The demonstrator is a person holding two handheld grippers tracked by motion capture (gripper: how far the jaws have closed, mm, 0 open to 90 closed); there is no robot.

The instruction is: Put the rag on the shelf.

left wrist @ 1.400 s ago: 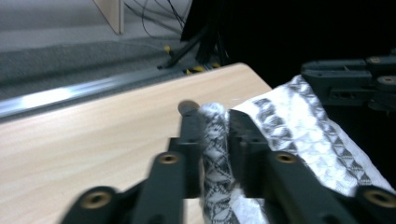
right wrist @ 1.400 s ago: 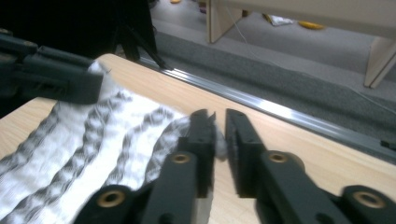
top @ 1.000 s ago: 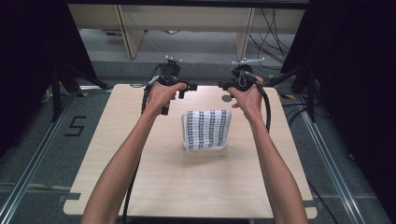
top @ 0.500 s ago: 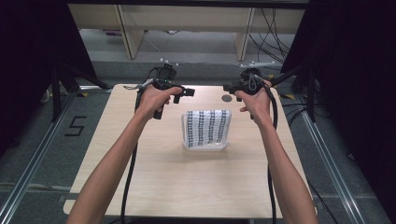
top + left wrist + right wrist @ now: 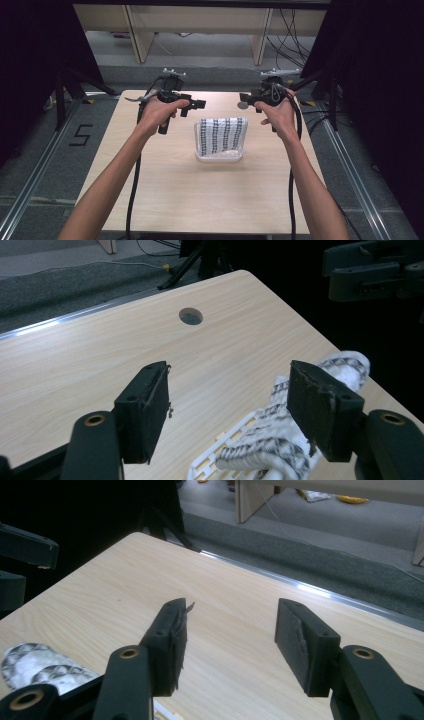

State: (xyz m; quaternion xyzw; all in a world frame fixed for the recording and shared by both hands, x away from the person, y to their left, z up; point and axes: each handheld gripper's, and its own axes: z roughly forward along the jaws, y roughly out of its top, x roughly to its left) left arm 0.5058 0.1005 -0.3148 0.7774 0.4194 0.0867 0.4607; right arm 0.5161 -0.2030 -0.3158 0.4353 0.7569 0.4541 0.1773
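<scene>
Hovering above the far part of the light wooden desk [image 5: 165, 200], both hand-held grippers carry nothing. The left gripper [image 5: 199, 104] sits toward the far left corner, its jaws spread and just opened further, with bare wood between them in the left gripper view [image 5: 227, 400]. The right gripper [image 5: 243, 101] sits toward the far right corner, jaws likewise parted and just widened, nothing between them in the right gripper view [image 5: 230, 640].

The white slatted plastic basket [image 5: 220, 156] stands at the middle of the desk, between the two grippers and nearer the person. A folded white cloth with black patterned stripes [image 5: 221, 135] lies in it, its far end rising above the rim.

Risks noted:
- The cloth stands proud of the basket and looks loosely folded; a pinch on one layer alone would likely unfold it or drag it out unevenly.
- The basket appears light and unsecured; a pull on the cloth, or a jaw catching a slat, could tip or slide it toward a desk edge.
- Both grippers face inward across the basket; closing in together risks jaw-to-jaw contact.
- Trailing black cables [image 5: 134, 190] cross the desk and could snag its near edge.
</scene>
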